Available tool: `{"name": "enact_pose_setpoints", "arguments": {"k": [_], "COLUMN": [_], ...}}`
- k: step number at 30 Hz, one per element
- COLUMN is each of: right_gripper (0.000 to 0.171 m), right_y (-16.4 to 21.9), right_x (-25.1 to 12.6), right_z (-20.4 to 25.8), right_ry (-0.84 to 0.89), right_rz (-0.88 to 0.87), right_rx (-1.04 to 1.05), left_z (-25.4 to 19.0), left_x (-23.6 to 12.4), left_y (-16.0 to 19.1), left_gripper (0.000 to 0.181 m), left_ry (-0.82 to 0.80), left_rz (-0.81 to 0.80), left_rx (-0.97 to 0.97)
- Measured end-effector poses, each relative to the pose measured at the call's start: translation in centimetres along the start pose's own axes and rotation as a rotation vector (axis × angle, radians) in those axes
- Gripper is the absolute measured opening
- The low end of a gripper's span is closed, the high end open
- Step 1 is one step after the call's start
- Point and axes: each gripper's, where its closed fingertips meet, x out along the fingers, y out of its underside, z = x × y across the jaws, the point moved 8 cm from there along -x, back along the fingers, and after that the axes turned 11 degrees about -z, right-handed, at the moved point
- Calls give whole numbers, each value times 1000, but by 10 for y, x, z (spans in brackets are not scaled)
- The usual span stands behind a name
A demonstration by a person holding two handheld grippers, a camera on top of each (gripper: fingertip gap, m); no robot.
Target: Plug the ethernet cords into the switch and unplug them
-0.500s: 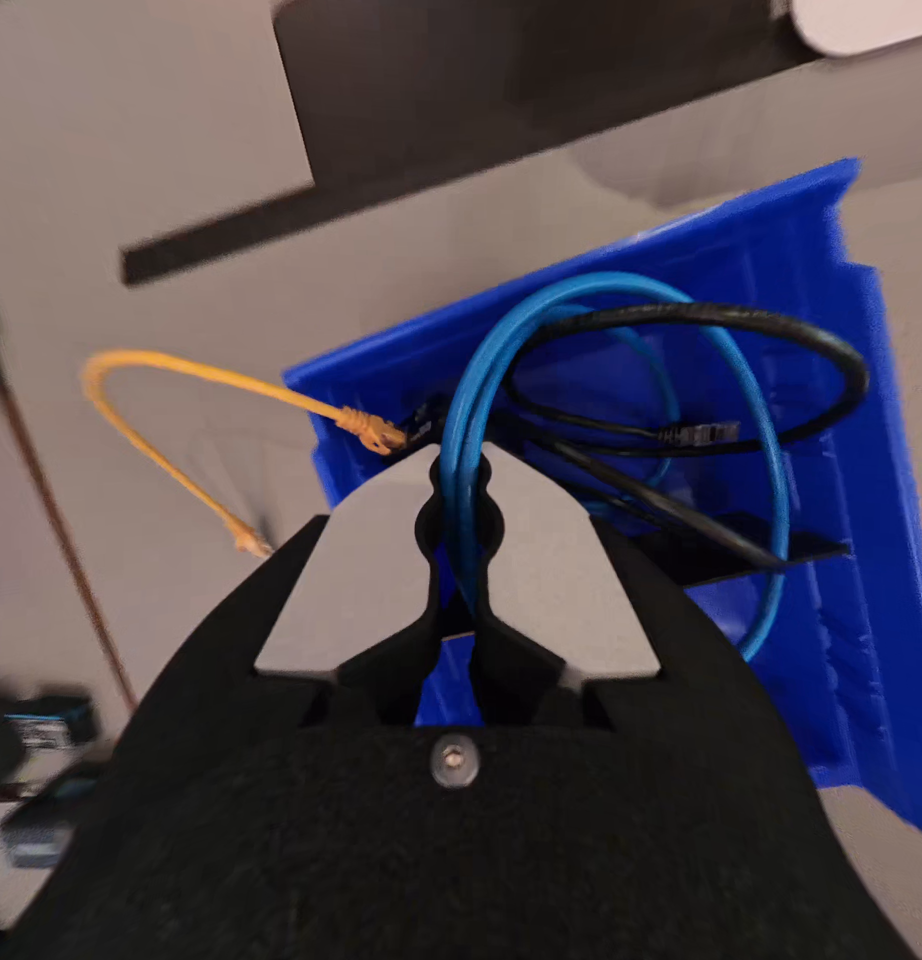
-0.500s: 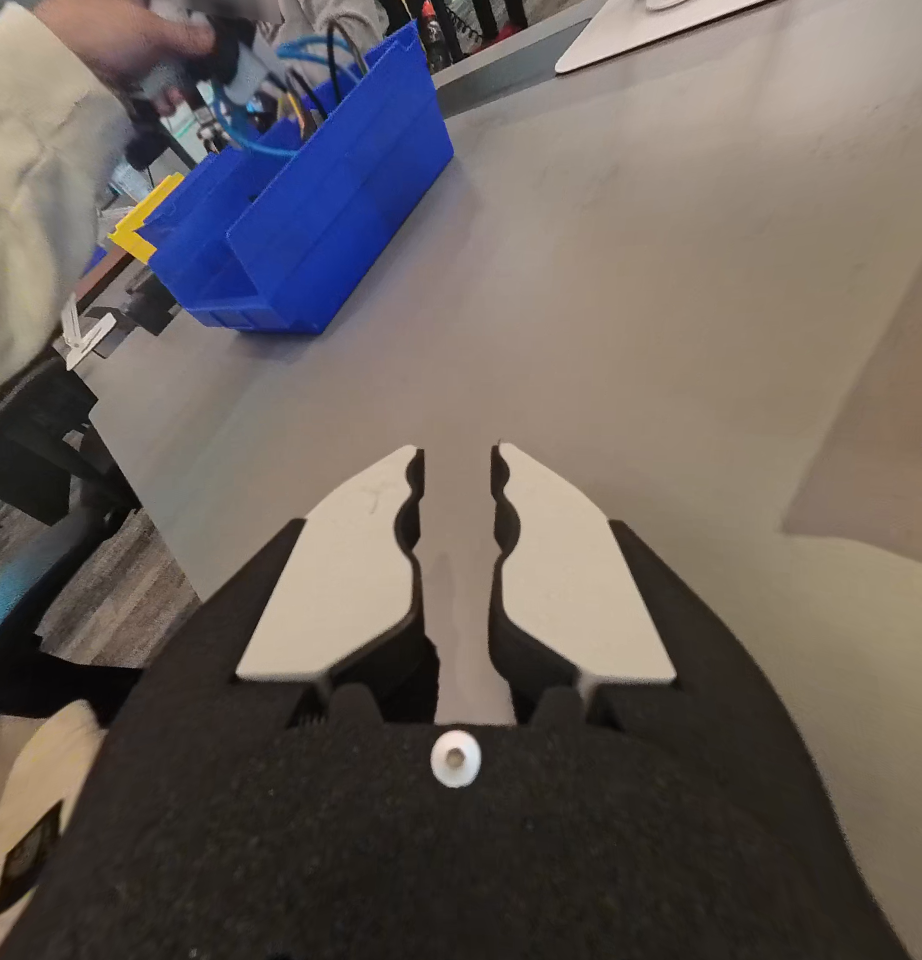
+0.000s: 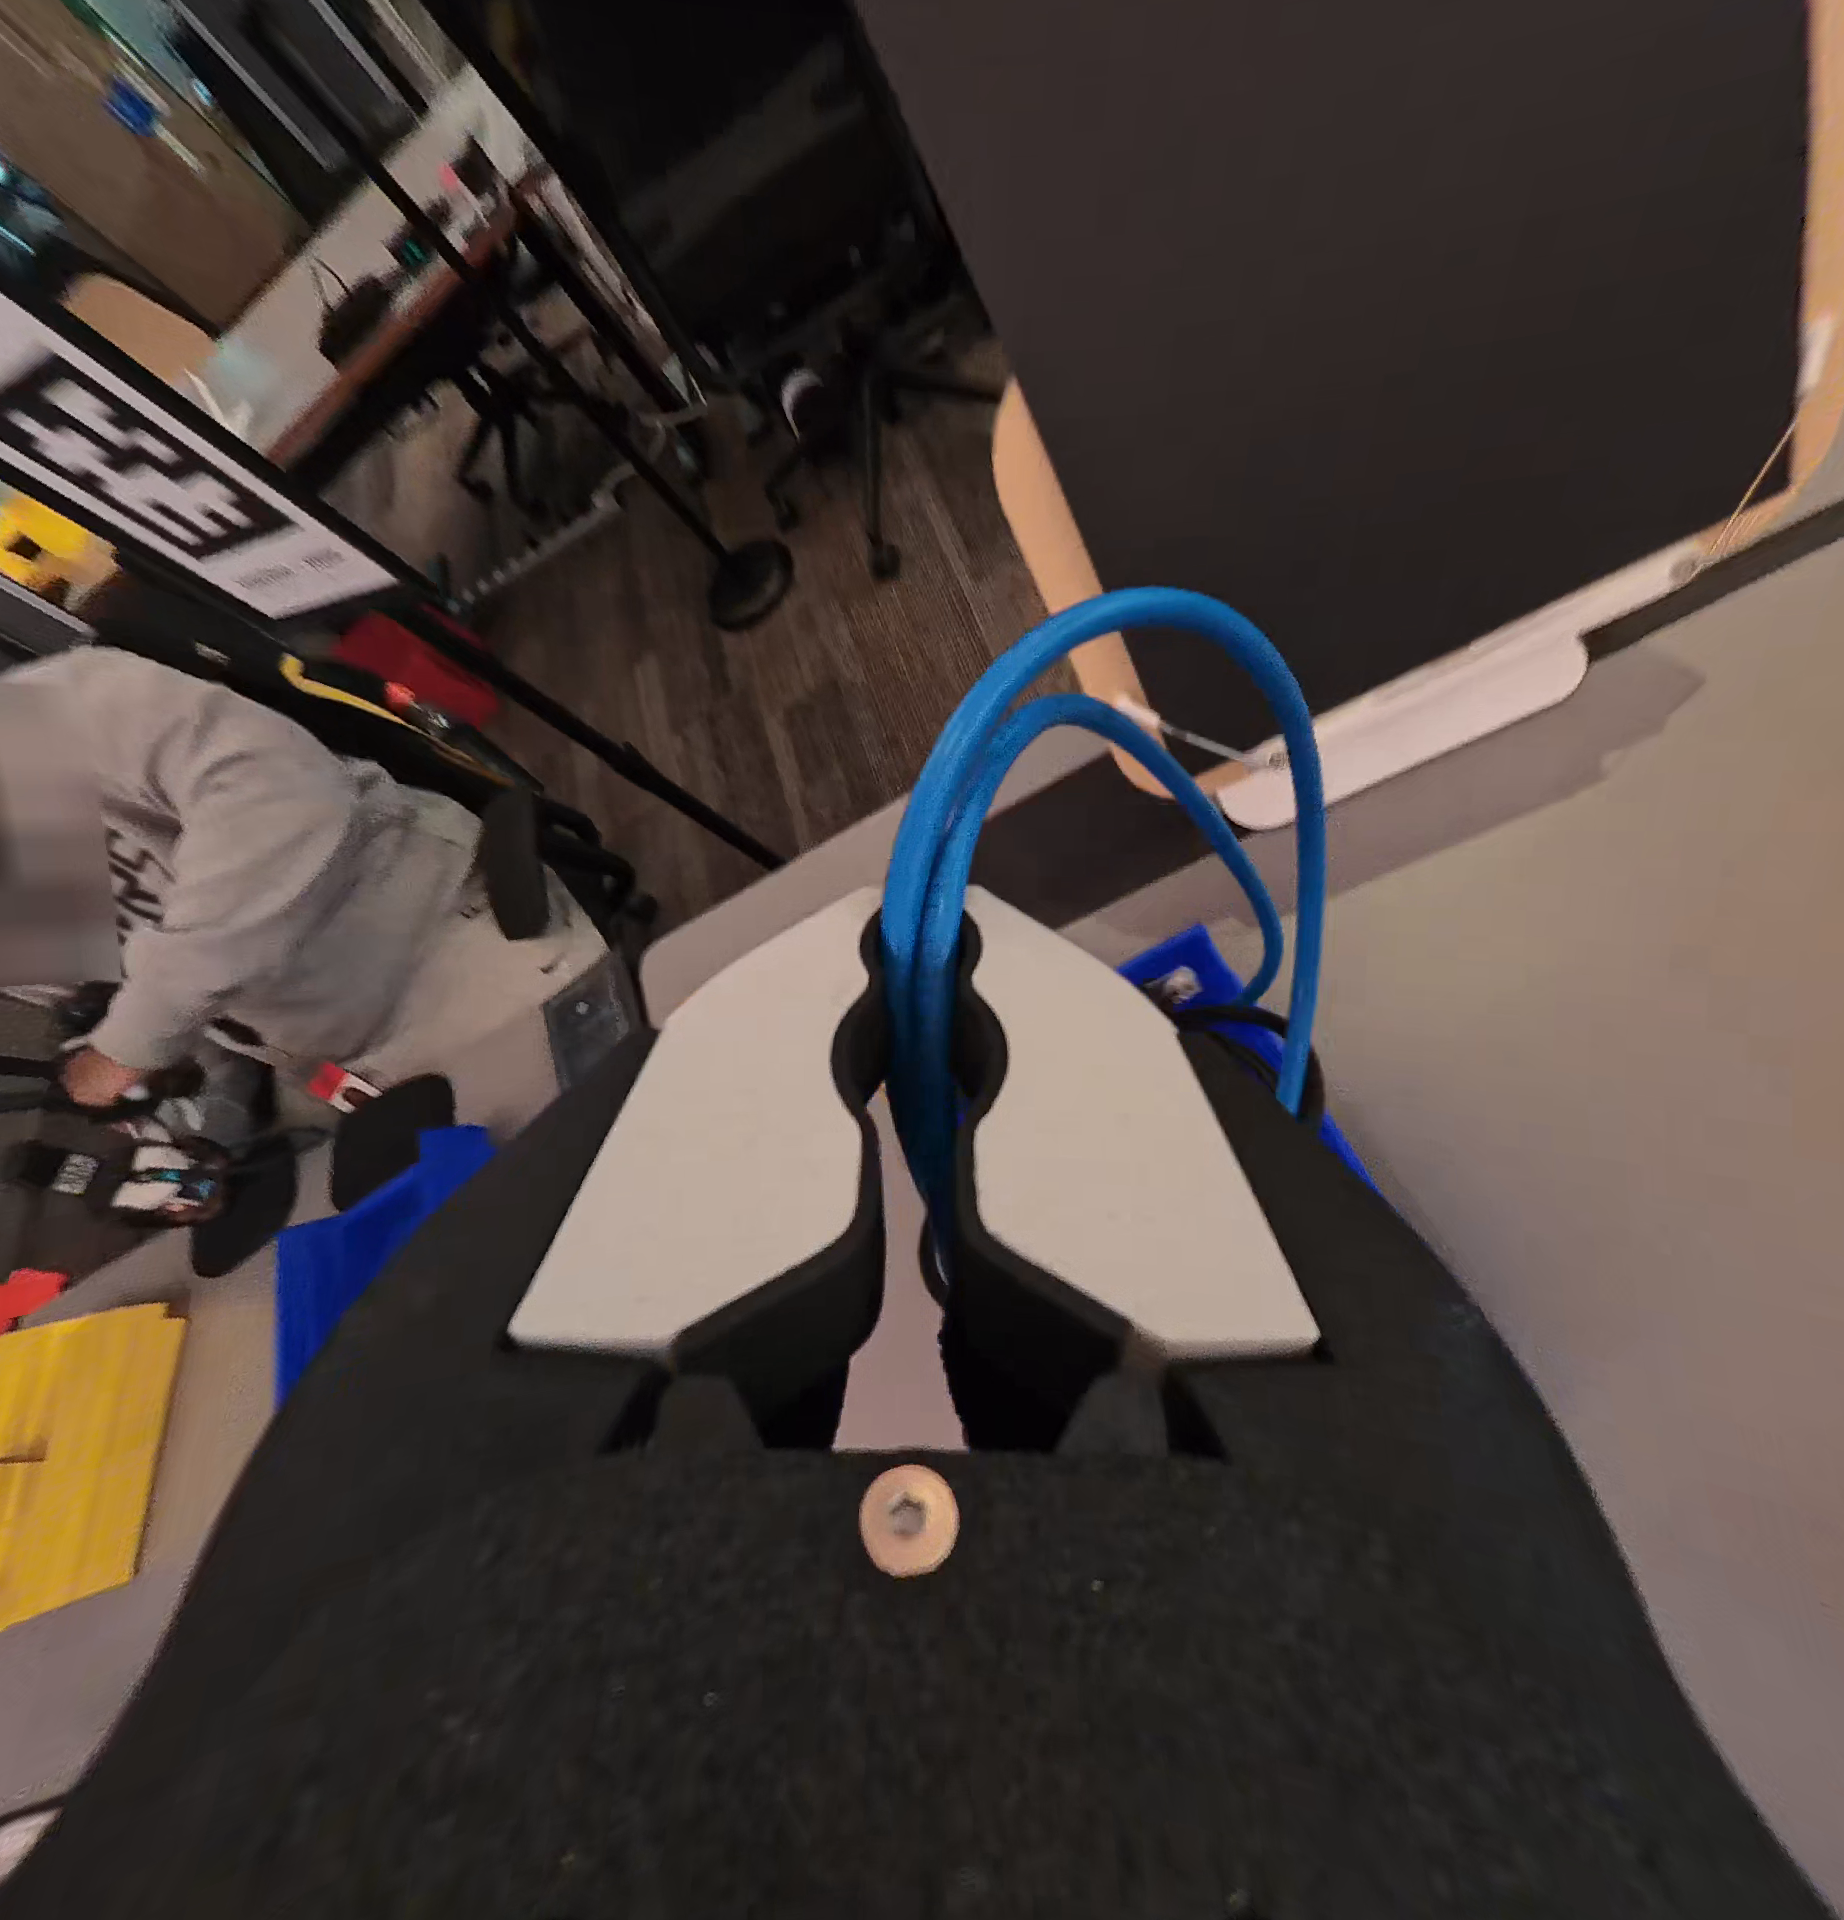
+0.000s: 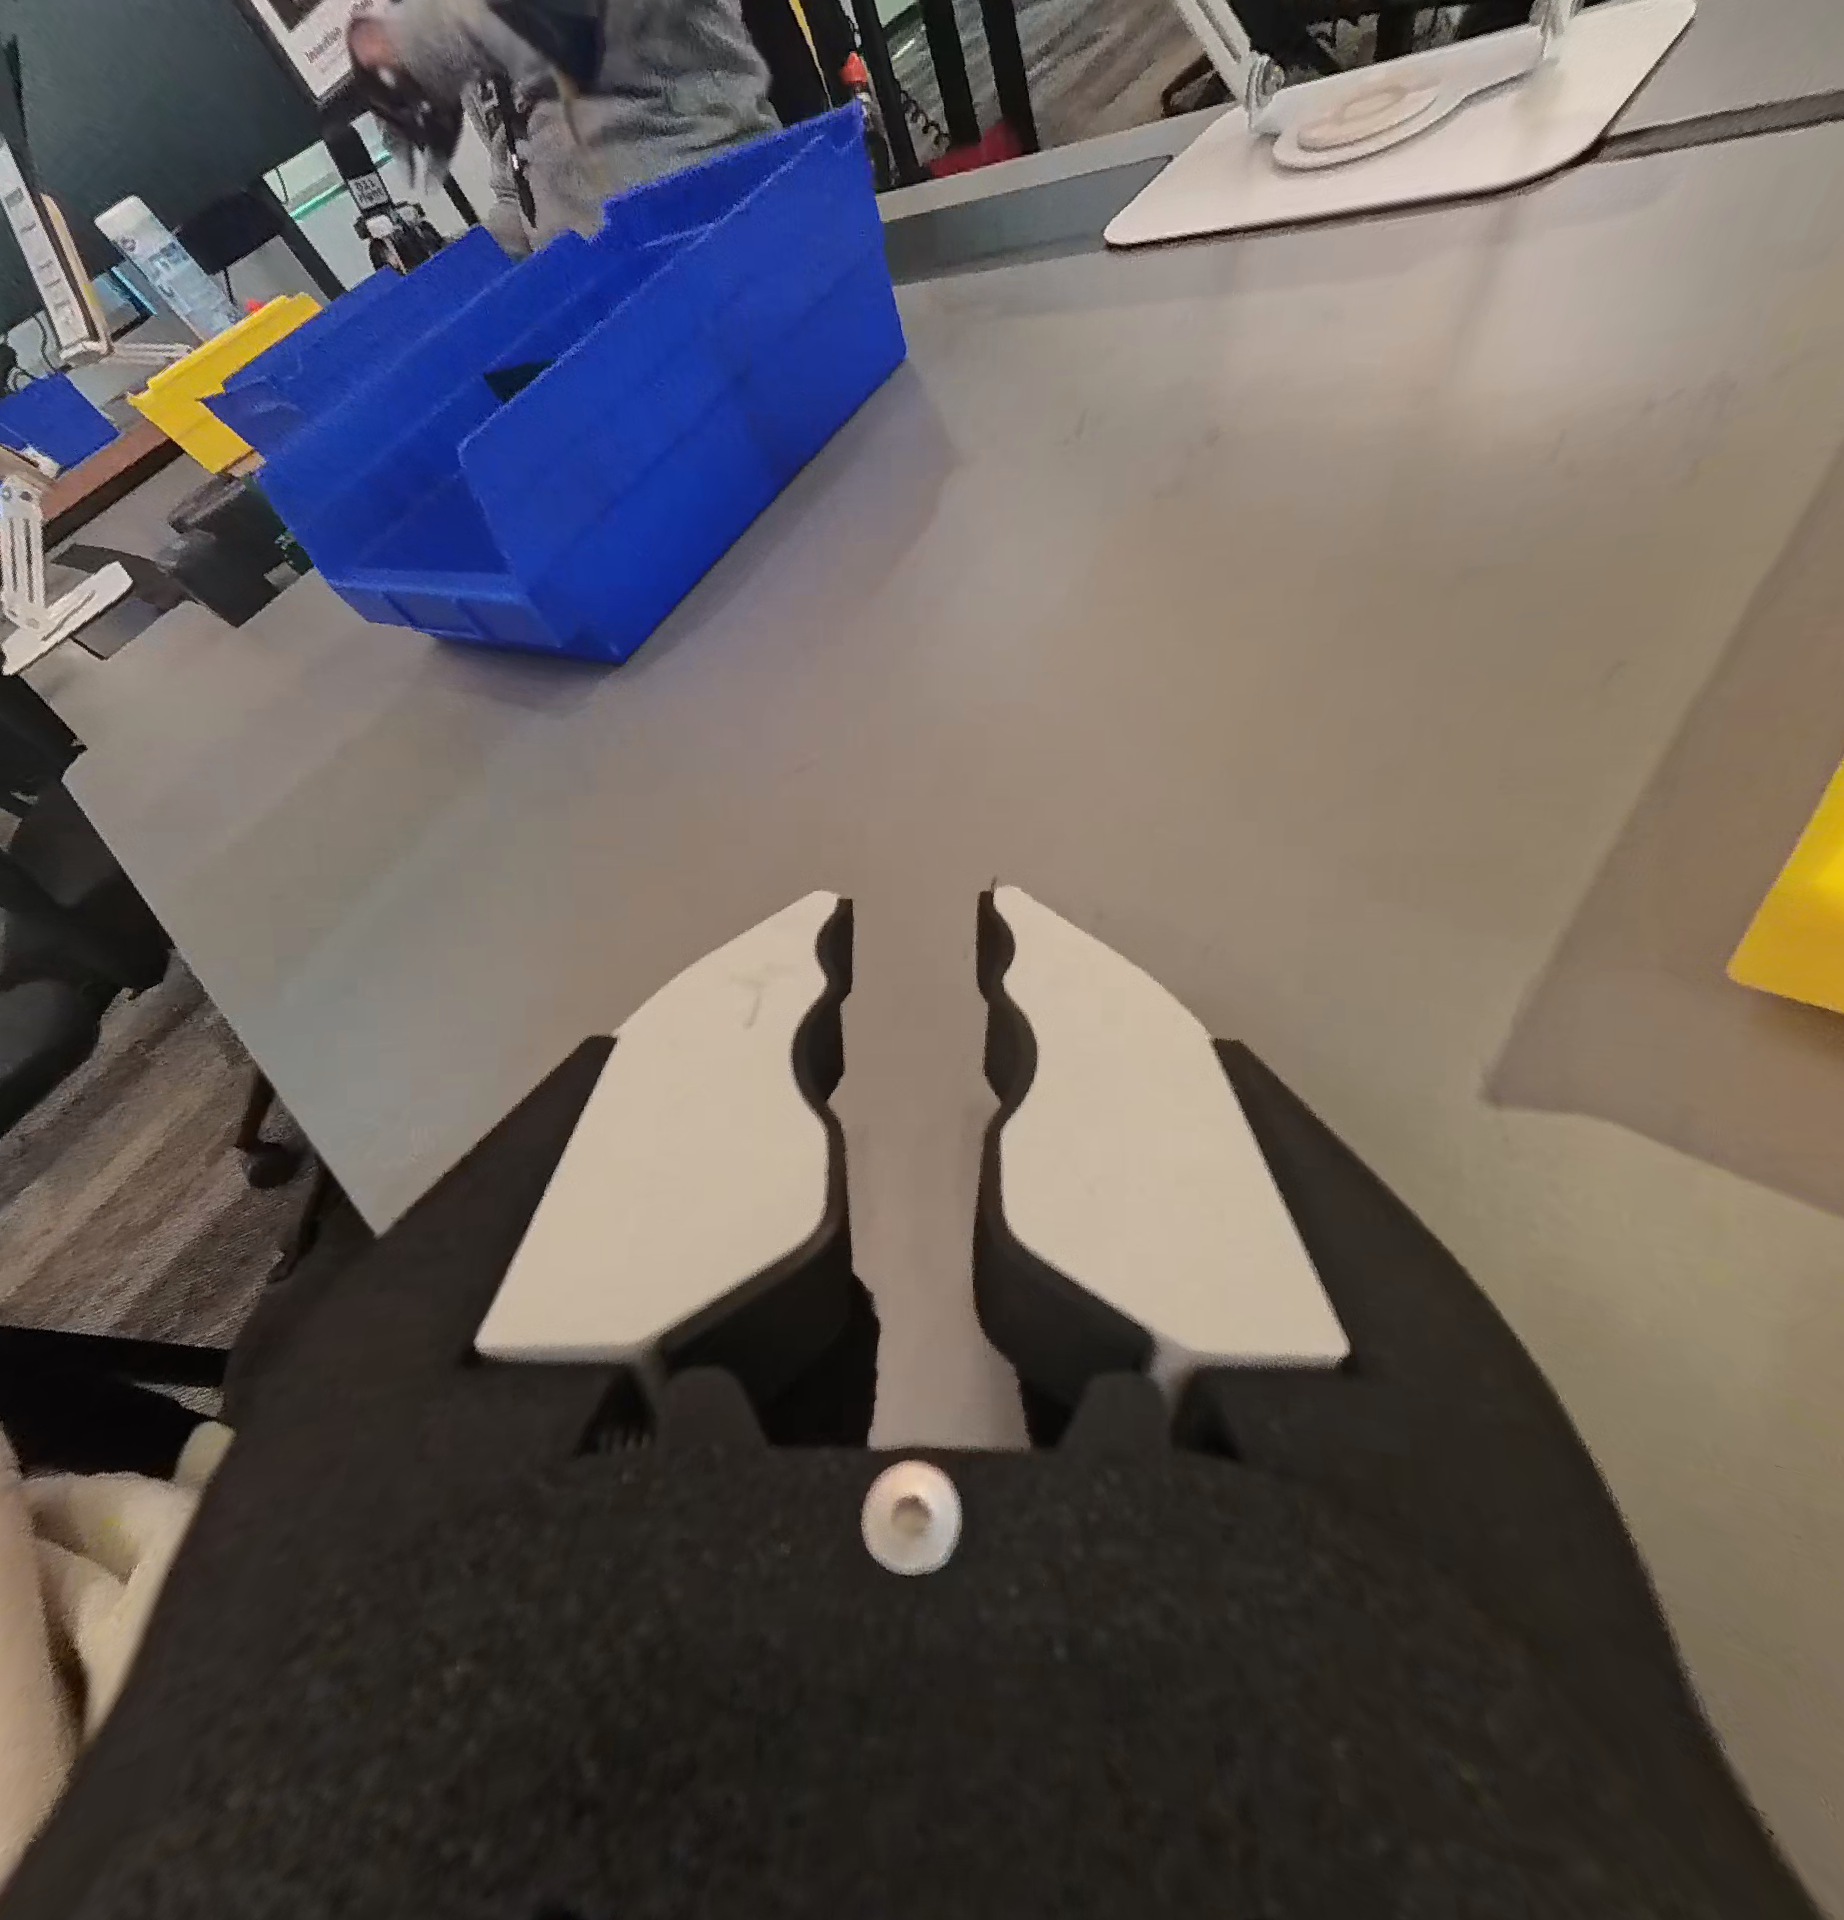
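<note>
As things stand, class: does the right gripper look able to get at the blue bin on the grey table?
Probably yes: the right gripper is open and empty, and only bare grey table lies between it and the blue bin.

Grey tabletop point(image 4: 1261, 540) with a white pad point(image 4: 1417, 125) at its far edge. Wood-plank floor point(image 3: 793, 665) beyond, black chair legs and stands on it. Person in a grey hoodie point(image 3: 232, 862) at a neighbouring desk.

The left tongs point(image 3: 920, 940) have lifted the blue cord point(image 3: 1105, 717) up out of the blue bin point(image 4: 627, 416); its loops now arch toward 12 o'clock, the bin dropped low behind them.
</note>
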Motion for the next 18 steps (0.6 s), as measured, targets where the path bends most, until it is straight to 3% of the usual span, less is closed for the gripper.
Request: {"name": "enact_pose_setpoints", "arguments": {"k": [8,13,18], "right_gripper": [25,24,24], "right_y": [-8,-9,-11], "right_x": [-5,-5,-6], "right_z": [12,14,18], "right_ry": [-25,-26,-30], "right_rz": [-55,-59,-70], "right_rx": [-128,-137,-178], "left_z": [40,66,68], "left_x": [-124,-205,-271], "left_y": [-123,-183,-224], "left_gripper": [7,6,6], "left_ry": [-170,-256,-185], "left_rz": [-199,-308,-420], "left_rx": [26,-6,-85]}}
